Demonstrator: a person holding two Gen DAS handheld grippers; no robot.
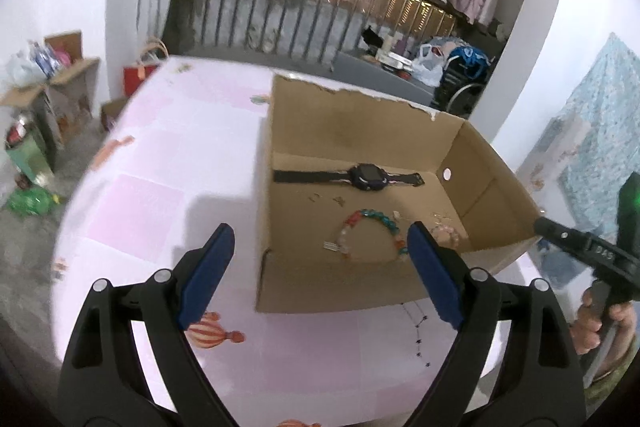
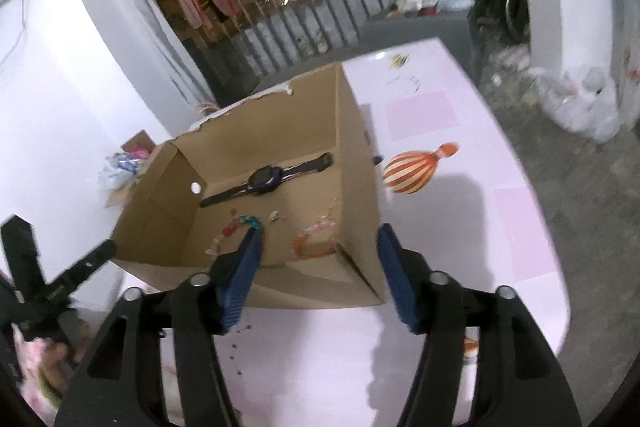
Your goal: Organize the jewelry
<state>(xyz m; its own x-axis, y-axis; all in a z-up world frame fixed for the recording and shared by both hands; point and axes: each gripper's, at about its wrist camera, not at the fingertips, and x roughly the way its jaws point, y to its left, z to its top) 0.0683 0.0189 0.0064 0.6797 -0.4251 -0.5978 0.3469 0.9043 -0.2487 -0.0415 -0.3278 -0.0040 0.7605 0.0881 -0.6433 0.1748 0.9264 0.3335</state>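
Jewelry here looks light and loose to me: the multicoloured bead bracelet [image 1: 372, 233] at lower centre of the left view should flop rather than hold its ring shape, so I would pinch it across the strand of beads, not around the whole loop. The watch [image 1: 366, 177] has a stiff case and bendy strap; the case is the surer hold.

Everything sits in the open cardboard box [image 1: 360, 123] on the pink table [image 1: 160, 155]: watch along the back wall, bead bracelet nearer the front, an orange bracelet [image 2: 310, 247] and a pale pink one [image 1: 448, 233] toward the corner, plus small bits I cannot identify.

My left gripper [image 1: 320, 275] is spread wide and empty; the right gripper [image 2: 318, 279] is also parted, gripping nothing.
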